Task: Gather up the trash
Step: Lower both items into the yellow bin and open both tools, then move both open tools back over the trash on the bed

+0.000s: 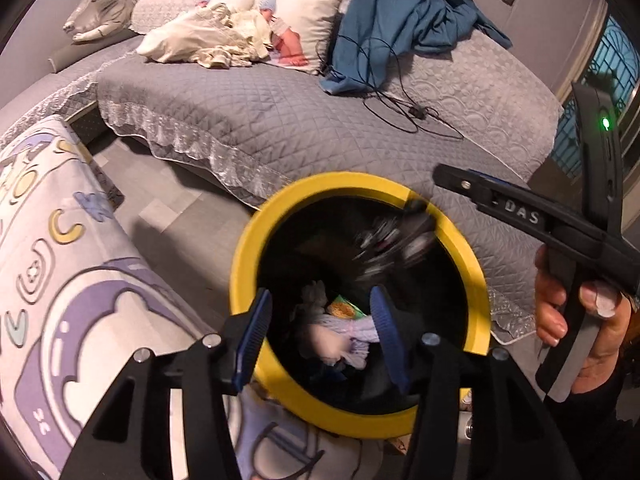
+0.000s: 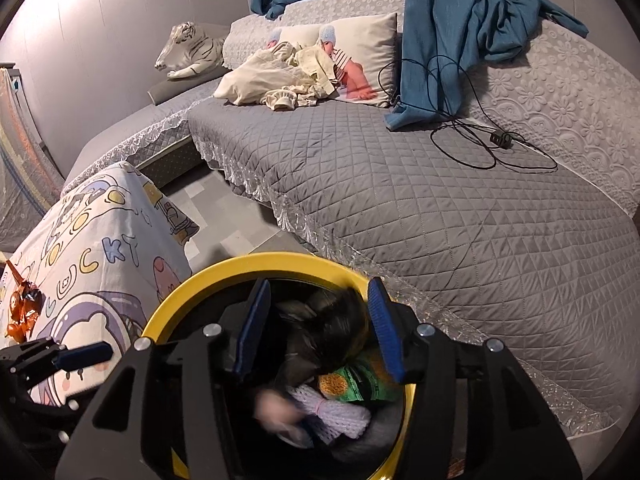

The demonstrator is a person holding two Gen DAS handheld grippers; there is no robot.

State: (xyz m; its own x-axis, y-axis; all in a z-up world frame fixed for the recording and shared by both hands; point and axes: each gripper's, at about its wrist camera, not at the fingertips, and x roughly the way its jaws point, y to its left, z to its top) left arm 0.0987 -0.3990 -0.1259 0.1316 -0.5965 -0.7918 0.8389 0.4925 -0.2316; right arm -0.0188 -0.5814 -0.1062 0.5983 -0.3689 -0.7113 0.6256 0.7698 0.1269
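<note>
Hovering both grippers over the yellow-rimmed bin (image 1: 280, 216), I see the left gripper (image 1: 318, 334) and right gripper (image 2: 318, 326) with jaws apart and nothing between the pads. A dark blurred piece of trash (image 2: 332, 328) is inside the bin under the right one, above a green packet (image 2: 356, 384) and pale netting (image 2: 340, 416). The grey quilted bed (image 2: 440, 208) lies just beyond, and an orange wrapper (image 2: 22, 308) rests on the cartoon-print cloth (image 2: 100, 248).

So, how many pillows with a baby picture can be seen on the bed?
1. The printed pillow lies near the head of the bed, partly under the cream cloth, beside the blue curtain. Others may be hidden.
</note>
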